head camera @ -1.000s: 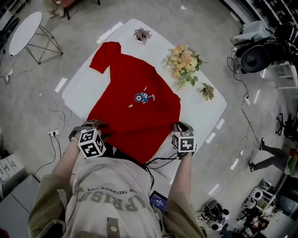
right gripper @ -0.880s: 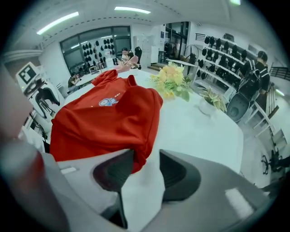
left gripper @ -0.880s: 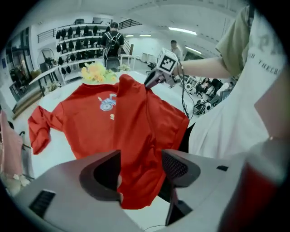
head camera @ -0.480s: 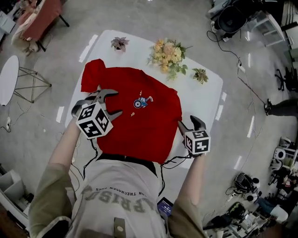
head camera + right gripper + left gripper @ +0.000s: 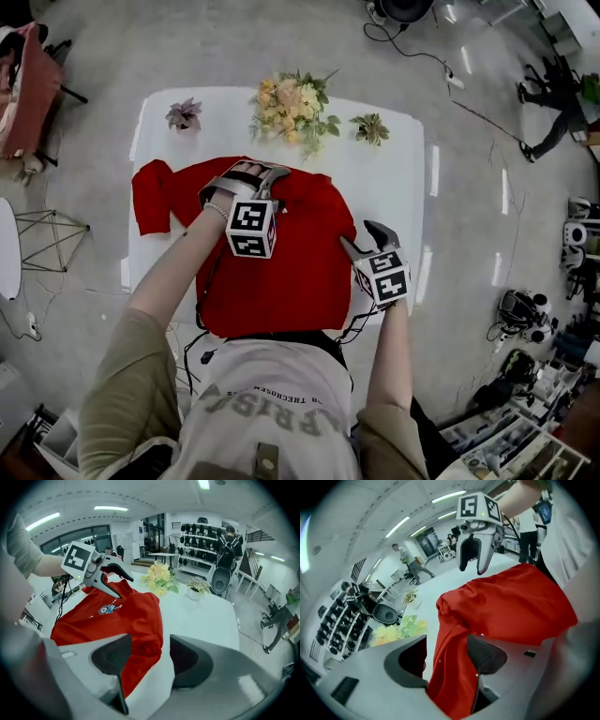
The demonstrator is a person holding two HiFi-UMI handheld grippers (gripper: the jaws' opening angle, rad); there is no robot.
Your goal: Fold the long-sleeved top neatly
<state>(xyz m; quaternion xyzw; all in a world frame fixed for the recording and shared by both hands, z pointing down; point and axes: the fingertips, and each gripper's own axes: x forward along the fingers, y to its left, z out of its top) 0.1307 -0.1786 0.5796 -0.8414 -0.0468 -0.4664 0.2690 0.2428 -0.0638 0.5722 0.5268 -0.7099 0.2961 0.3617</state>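
Observation:
The red long-sleeved top (image 5: 281, 272) lies on the white table (image 5: 394, 178), one sleeve spread out to the left (image 5: 150, 192). Its right side is folded in, with a bunched edge (image 5: 446, 604). My left gripper (image 5: 255, 171) hovers over the top near its collar end, jaws open; in the left gripper view (image 5: 447, 656) red cloth shows between them with neither pad pressing on it. My right gripper (image 5: 361, 234) stands open just above the top's right edge (image 5: 147, 616), nothing gripped. Each gripper shows in the other's view: the right one (image 5: 473, 557), the left one (image 5: 115, 576).
A yellow flower bouquet (image 5: 291, 98) and two small potted plants (image 5: 183, 114) (image 5: 370, 128) stand along the table's far edge. Bare white tabletop lies right of the top. A wire-legged side table (image 5: 37, 234) stands on the floor at left. Cables hang at the near edge (image 5: 202, 333).
Both grippers opened and let go of the top's near hem. My left gripper swept from the near left corner up and across to the collar area. The right one rose slightly.

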